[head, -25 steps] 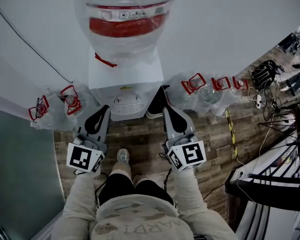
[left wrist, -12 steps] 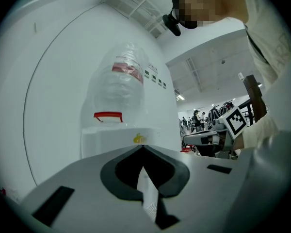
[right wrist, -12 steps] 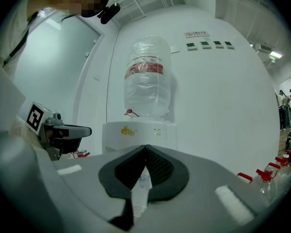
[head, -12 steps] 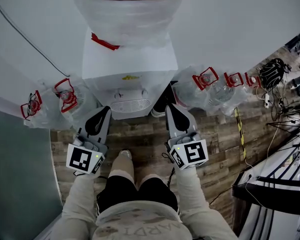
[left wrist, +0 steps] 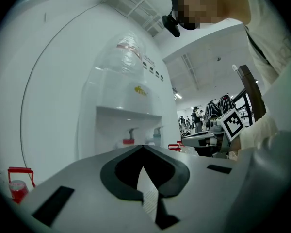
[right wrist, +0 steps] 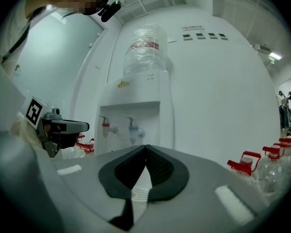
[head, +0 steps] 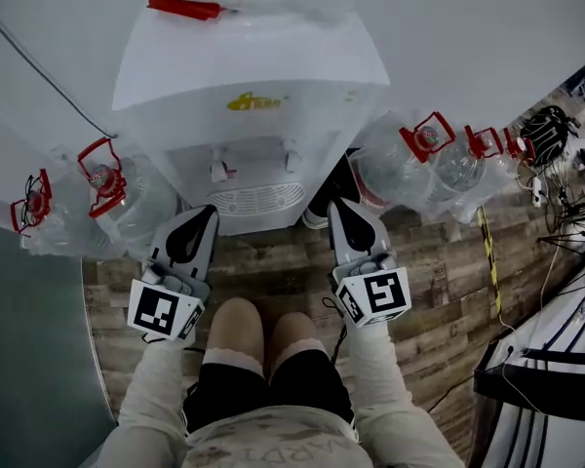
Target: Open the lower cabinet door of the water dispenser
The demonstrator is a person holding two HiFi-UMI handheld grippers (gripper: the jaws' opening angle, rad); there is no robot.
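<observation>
The white water dispenser [head: 253,96] is standing just ahead of both grippers, its front facing them; the left gripper [head: 203,213] is hanging before its left front corner and the right gripper [head: 339,206] before its right front corner, neither touching it. In the left gripper view the jaws are pressing together at the tips with nothing between them; the right gripper view is showing the same, jaws together and empty.

The lower cabinet door is lying below the slotted drip grille [head: 256,200], and no view is showing it: from the head camera the dispenser's top and tap recess are covering it; in each gripper view the gripper's own grey body is blocking everything under the red tap [right wrist: 105,126] and the blue tap [right wrist: 132,126]. So I cannot tell whether the door is shut or ajar, nor where its handle is sitting.

The dispenser is standing upright, long axis vertical, its back against the white wall [head: 468,27]; a clear water bottle [right wrist: 145,52] (wrapped in thin plastic) is sitting inverted on top, cut off at the upper edge of the head view. Clear bottles with red handles [head: 409,169] are lying on the wooden floor [head: 273,271] at either side; the person's bare knees [head: 263,325] are showing between the grippers.
</observation>
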